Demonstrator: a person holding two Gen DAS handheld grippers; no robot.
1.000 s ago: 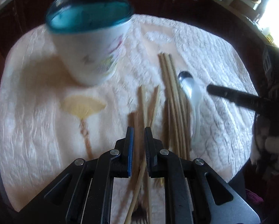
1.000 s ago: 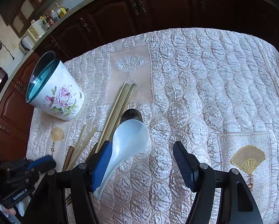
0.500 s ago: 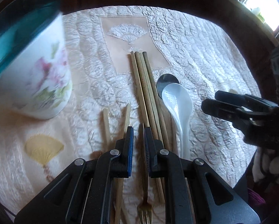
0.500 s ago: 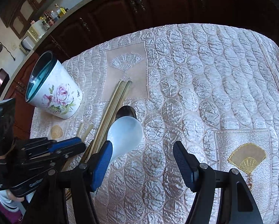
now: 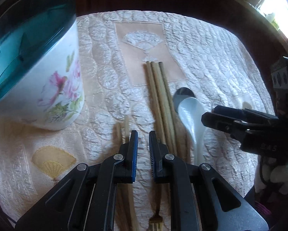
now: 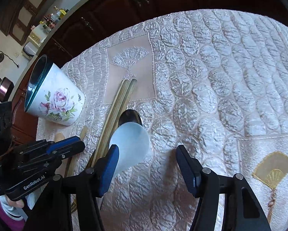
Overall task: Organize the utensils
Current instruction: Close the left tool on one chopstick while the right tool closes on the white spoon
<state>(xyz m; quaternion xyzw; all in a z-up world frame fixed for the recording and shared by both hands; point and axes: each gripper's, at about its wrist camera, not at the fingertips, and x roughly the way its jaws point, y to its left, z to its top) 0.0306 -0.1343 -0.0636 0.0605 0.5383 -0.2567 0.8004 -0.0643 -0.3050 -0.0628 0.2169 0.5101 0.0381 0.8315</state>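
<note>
A white ceramic spoon [image 6: 130, 144] lies on a metal spoon [image 6: 130, 116], beside a bundle of long wooden chopsticks [image 6: 120, 100]. My right gripper [image 6: 146, 150] hovers just over it, jaws closing. The spoon's bowl sits by the left pad, and neither pad presses on it. My left gripper [image 5: 143, 140] is nearly shut, with only a narrow slit and nothing in it. It hangs over the cloth between the long chopsticks [image 5: 159, 96] and a shorter pair [image 5: 122, 129]. A fork [image 5: 155, 222] lies beneath it. The rose-patterned cup [image 5: 53, 88] with a teal inside stands at the left.
A quilted cream tablecloth [image 6: 221, 77] with fan motifs covers the table. Dark wooden cabinets [image 6: 144, 3] run behind its far edge. In the left wrist view my right gripper [image 5: 209, 117] reaches in from the right, held by a gloved hand [image 5: 278, 173].
My left gripper slid right from in front of the cup to the chopsticks, so the cup now sits at the frame's left. The right gripper sank a little toward the white spoon and its jaws narrowed.
</note>
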